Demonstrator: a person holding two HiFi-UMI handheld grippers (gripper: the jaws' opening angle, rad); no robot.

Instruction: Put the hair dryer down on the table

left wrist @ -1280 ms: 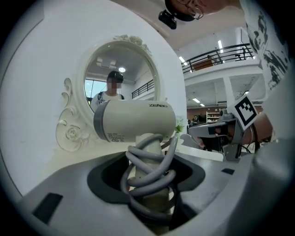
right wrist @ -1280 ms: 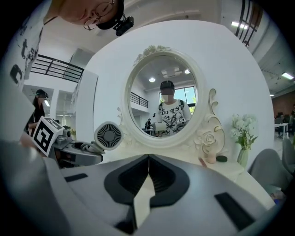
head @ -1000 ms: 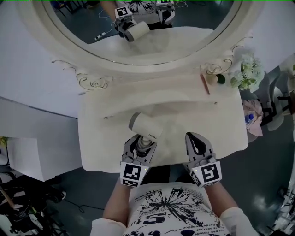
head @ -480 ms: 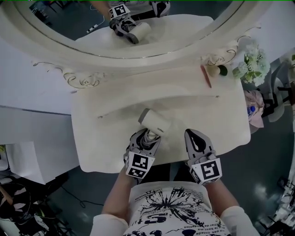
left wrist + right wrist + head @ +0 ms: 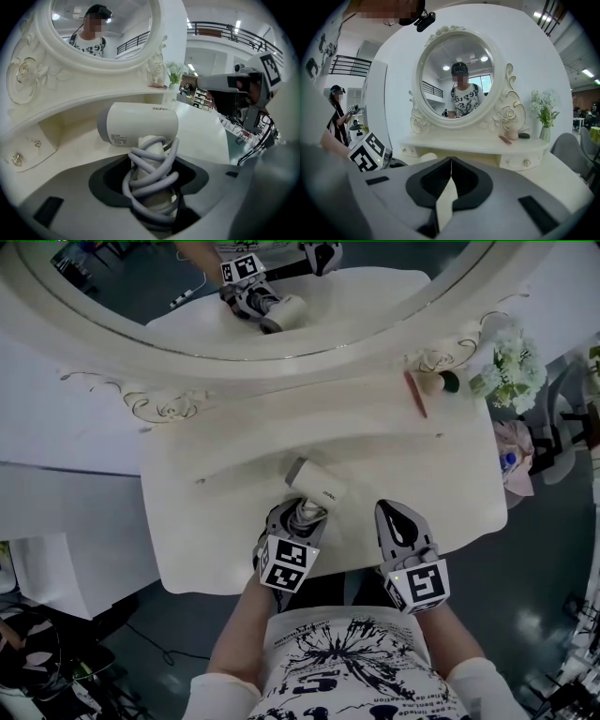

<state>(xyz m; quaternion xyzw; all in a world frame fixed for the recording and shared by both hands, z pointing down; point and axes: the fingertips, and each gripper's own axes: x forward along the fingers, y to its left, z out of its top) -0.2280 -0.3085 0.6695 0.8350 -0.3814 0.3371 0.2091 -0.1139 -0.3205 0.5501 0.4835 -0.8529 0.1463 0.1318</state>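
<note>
Lowering step: the left hand-held gripper clasps the hair dryer by its cord-wrapped handle, low over the near middle of the surface — contact unclear. Next, I judge: settle it gently, then let go. The right hand-held gripper is clenched, empty.

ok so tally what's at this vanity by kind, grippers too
hair dryer: 1
grippers: 2 (left gripper, right gripper)
mirror: 1
flower bunch: 1
small items by the mirror: 3 (pink stick, cream piece, dark green piece)
total: 8
</note>
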